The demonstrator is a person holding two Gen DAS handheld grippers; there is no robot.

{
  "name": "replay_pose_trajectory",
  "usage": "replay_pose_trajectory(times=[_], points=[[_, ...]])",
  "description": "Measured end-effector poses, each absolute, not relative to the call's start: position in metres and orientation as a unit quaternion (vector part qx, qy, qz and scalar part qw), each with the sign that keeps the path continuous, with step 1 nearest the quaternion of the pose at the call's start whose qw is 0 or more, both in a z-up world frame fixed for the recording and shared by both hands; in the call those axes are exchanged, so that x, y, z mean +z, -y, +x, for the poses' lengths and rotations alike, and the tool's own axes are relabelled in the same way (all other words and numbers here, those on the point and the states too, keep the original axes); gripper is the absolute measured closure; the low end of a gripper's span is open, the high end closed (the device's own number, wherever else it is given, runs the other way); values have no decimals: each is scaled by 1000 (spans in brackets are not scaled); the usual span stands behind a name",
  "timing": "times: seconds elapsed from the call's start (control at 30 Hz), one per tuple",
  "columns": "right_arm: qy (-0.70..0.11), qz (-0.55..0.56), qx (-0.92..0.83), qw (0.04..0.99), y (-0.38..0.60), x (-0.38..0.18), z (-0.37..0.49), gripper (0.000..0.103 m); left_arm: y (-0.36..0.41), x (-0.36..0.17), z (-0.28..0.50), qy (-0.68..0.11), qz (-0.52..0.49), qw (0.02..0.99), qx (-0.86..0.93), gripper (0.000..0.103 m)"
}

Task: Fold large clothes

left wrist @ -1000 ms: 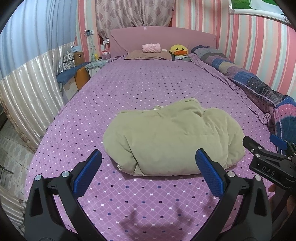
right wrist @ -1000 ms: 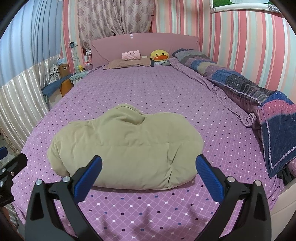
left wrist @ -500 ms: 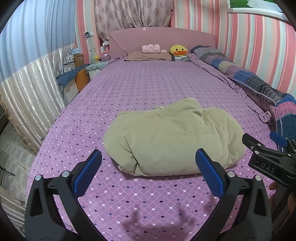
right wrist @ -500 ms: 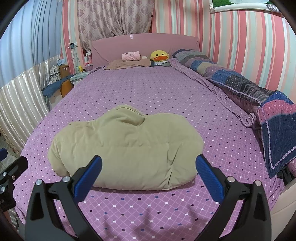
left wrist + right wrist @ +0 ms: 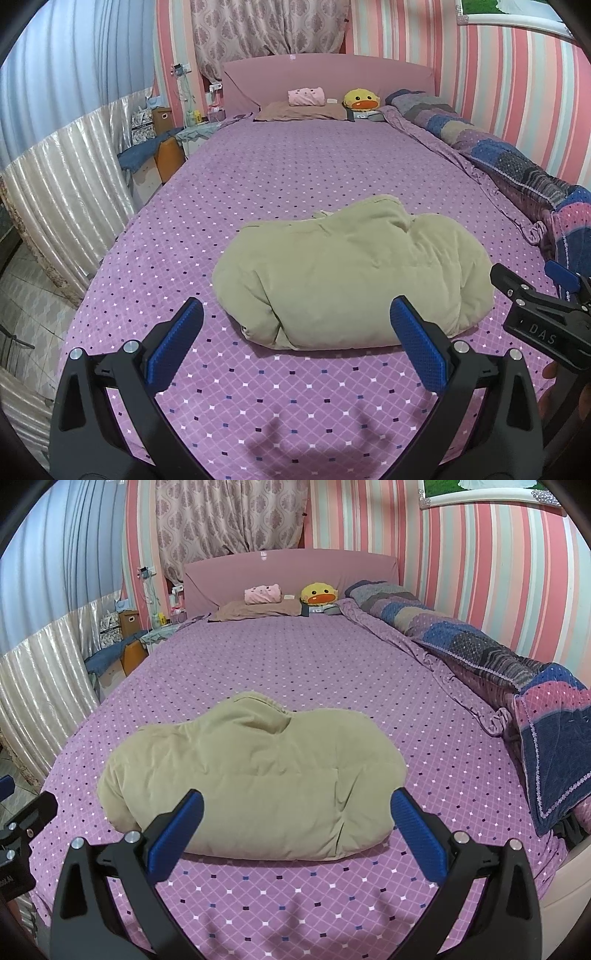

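A padded beige garment (image 5: 351,277) lies folded into a thick bundle on the purple dotted bed cover (image 5: 295,177), near the foot of the bed. It also shows in the right wrist view (image 5: 255,779). My left gripper (image 5: 295,328) is open and empty, held above the cover just in front of the bundle. My right gripper (image 5: 295,812) is open and empty, also just short of the bundle's near edge. The right gripper's body shows at the right edge of the left wrist view (image 5: 543,325).
A rolled patchwork quilt (image 5: 498,657) runs along the bed's right side by the striped wall. Pillows (image 5: 258,607) and a yellow duck toy (image 5: 319,592) sit at the pink headboard. Boxes and a nightstand (image 5: 162,147) stand left of the bed.
Both grippers have drawn back slightly from the bundle and stay open. The garment has not moved.
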State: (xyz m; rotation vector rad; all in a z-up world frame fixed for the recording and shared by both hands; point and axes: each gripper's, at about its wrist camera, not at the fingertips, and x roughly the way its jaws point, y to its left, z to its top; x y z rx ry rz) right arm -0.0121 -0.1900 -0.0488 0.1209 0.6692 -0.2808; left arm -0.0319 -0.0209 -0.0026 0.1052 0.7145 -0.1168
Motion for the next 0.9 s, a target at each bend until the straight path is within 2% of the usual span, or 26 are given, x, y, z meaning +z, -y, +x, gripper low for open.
replay_pose_trajectory(times=[0.9], points=[[-322,58,-137,935,194,-44,-14,2,17,1,-37,-348,51,935,-54,3]])
